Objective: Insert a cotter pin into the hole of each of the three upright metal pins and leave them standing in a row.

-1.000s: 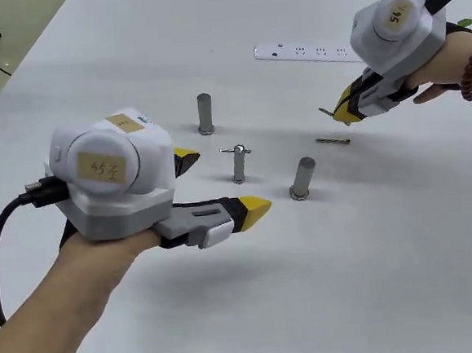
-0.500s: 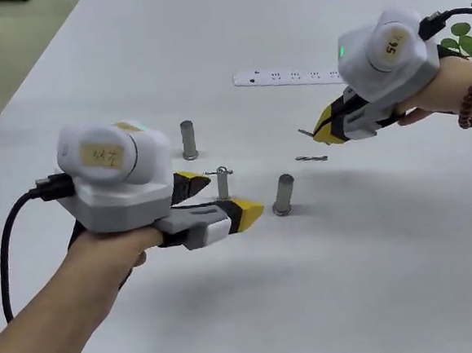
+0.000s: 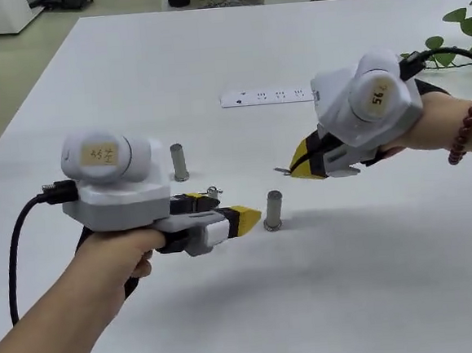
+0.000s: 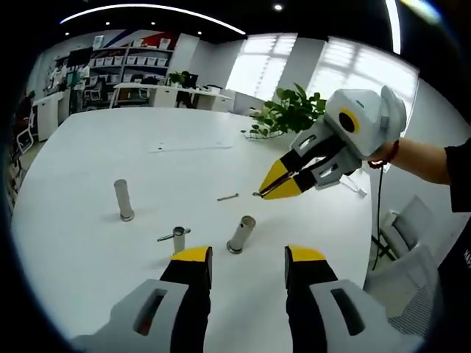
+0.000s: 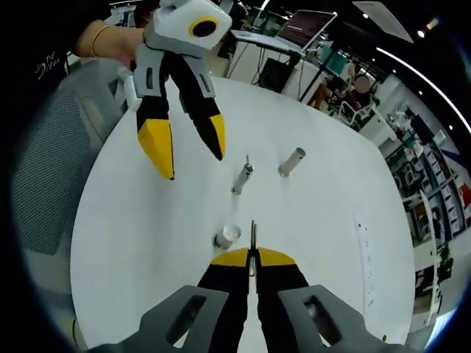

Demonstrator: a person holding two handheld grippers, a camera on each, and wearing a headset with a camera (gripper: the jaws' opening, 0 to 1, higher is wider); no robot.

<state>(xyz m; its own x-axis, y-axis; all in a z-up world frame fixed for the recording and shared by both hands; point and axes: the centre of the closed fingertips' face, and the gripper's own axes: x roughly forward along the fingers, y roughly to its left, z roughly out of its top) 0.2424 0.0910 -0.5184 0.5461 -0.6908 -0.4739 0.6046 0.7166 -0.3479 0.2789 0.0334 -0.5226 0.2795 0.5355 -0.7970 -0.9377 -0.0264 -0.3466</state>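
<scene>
Three upright grey metal pins stand in a slanted row on the white workbench (image 3: 367, 289): a far-left pin (image 3: 179, 162), a middle pin (image 4: 177, 239) with a thin metal cotter pin (image 4: 165, 237) through its top, and a near-right pin (image 3: 273, 210). Right of the row, the right gripper (image 3: 297, 167) pinches a second cotter pin (image 5: 252, 237) between closed jaws. The left gripper (image 4: 249, 255) hangs near the middle pin, jaws spread. A loose cotter pin (image 4: 227, 197) lies farther back, and beyond it a white power strip (image 3: 266, 96).
</scene>
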